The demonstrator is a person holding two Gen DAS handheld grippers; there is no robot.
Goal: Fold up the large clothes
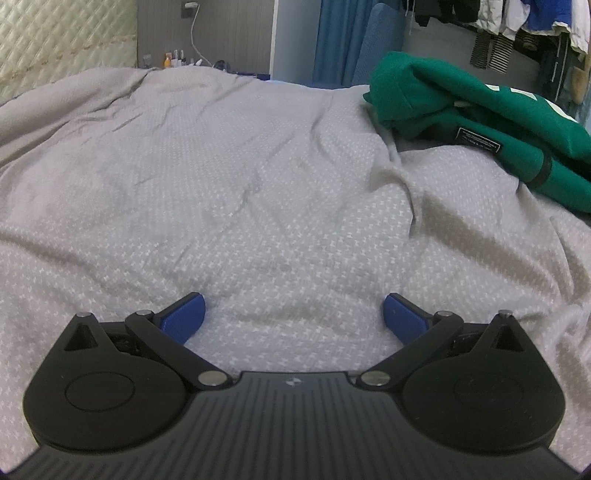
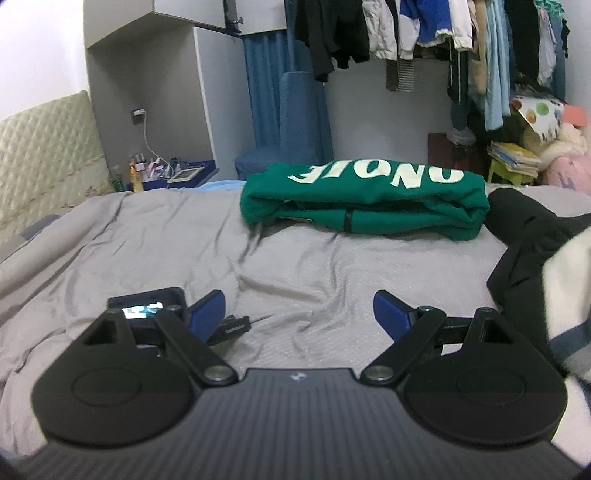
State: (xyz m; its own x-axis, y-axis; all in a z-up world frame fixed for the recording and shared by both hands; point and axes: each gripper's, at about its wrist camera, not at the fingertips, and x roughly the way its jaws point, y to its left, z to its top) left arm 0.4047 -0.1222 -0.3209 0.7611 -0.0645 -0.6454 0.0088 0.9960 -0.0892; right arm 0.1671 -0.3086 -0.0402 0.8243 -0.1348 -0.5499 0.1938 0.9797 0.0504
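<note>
A folded green sweatshirt (image 2: 364, 199) with white letters lies at the far side of the grey bed cover (image 2: 147, 240); the left wrist view has the green sweatshirt (image 1: 480, 125) at upper right. My right gripper (image 2: 299, 312) hovers open over the bare cover, well short of the sweatshirt, nothing between its blue fingers (image 2: 391, 314). My left gripper (image 1: 293, 314) is open too, above the grey bed cover (image 1: 221, 184), with nothing held. A black garment (image 2: 532, 240) and a pale cloth (image 2: 569, 295) lie at the right edge of the right wrist view.
A small black camera device (image 2: 147, 306) with a lit screen sits on the cover behind my right gripper's left finger. A bedside shelf (image 2: 162, 171) with bottles stands at far left. Hanging clothes (image 2: 424, 29), a blue chair (image 2: 291, 122) and piled things (image 2: 535, 147) stand beyond the bed.
</note>
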